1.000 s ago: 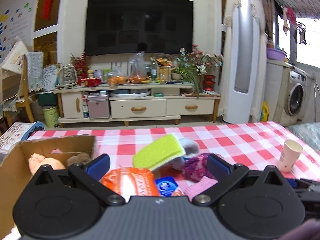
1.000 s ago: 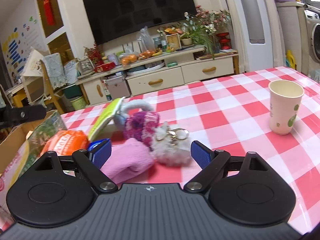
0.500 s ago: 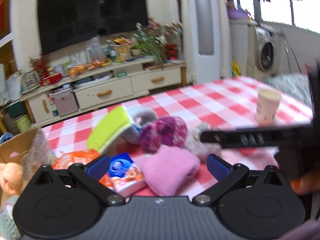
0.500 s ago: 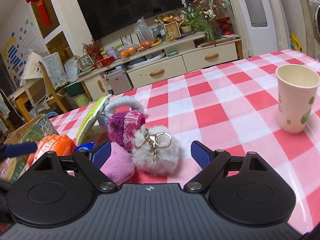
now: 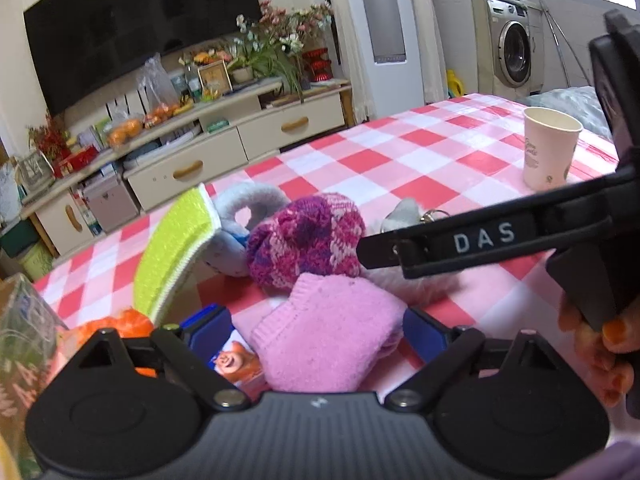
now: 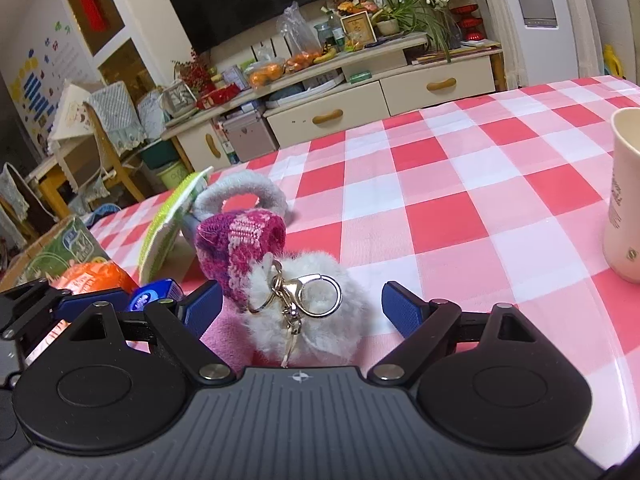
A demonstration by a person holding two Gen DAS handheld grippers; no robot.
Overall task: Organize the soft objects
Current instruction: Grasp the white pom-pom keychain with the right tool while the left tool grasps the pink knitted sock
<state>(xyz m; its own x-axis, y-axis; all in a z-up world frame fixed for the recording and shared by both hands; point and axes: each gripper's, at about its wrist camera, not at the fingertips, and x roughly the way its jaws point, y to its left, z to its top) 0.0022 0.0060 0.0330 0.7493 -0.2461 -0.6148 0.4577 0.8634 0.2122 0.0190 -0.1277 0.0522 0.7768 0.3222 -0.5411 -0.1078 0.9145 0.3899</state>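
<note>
Your left gripper (image 5: 316, 330) low over checked tablecloth (image 5: 440, 152), jaws spread around pink knit piece (image 5: 326, 338). Your right gripper (image 6: 302, 306) likewise spread, flanking grey fur pompom (image 6: 308, 312). Paper cup (image 5: 549, 148) well apart; TV cabinet (image 6: 360, 92) behind.

The soft items are grouped on the table (image 6: 460, 184). The knitted sock (image 5: 324, 340) is located nearest, between the fingers of the left gripper (image 5: 316, 330). The knitted hat (image 5: 306, 240) is positioned directly behind it. The fur keychain (image 6: 304, 308) is positioned to the right of the hat, between the fingers of the right gripper (image 6: 302, 306). The sponge (image 5: 172, 248) is propped tilted at the left of the hat. The paper cup (image 5: 550, 148) is located well apart, at the far right. The cardboard box (image 6: 60, 248) is located at the left edge.
</note>
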